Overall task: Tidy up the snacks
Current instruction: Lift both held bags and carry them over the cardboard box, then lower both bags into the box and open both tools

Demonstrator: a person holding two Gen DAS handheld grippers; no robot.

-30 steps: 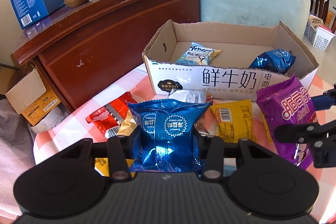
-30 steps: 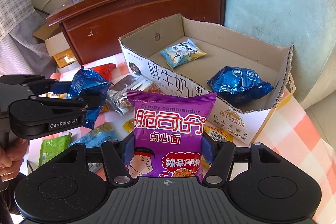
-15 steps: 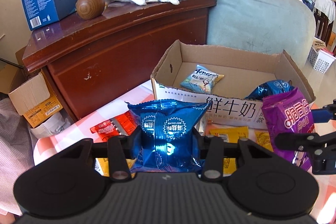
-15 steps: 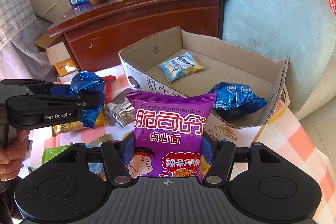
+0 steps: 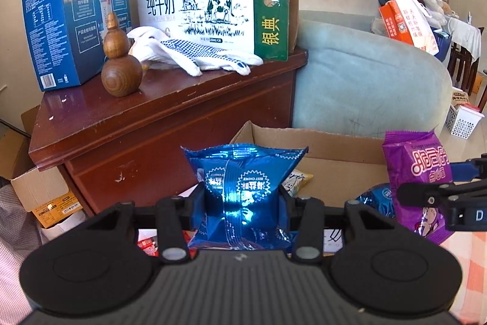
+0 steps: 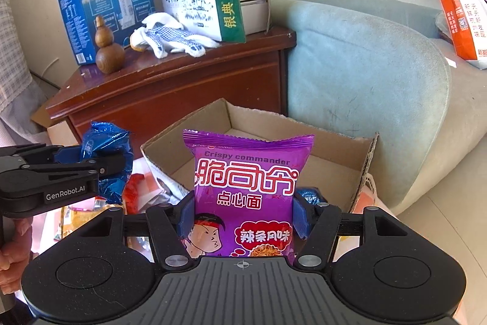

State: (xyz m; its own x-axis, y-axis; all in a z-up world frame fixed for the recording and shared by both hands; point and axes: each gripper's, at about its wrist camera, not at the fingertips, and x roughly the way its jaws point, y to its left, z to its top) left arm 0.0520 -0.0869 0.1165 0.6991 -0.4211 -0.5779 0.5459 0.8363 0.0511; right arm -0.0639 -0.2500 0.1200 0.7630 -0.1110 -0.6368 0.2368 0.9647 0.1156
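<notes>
Room: wooden cabinet (image 5: 170, 111) far left; pale sofa (image 5: 365, 87) far right
Left gripper (image 5: 242, 200): clamped on blue packet (image 5: 243, 188)
Right gripper (image 6: 243, 215): gripping purple packet (image 6: 246, 185); near cardboard box (image 6: 334, 148)

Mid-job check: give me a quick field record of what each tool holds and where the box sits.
left tool: shut on blue foil snack pack, held upright
right tool: shut on purple noodle snack pack, held upright
cardboard box: open, just beyond both packs
box contents: another blue pack partly visible inside
backdrop: wooden cabinet
</notes>
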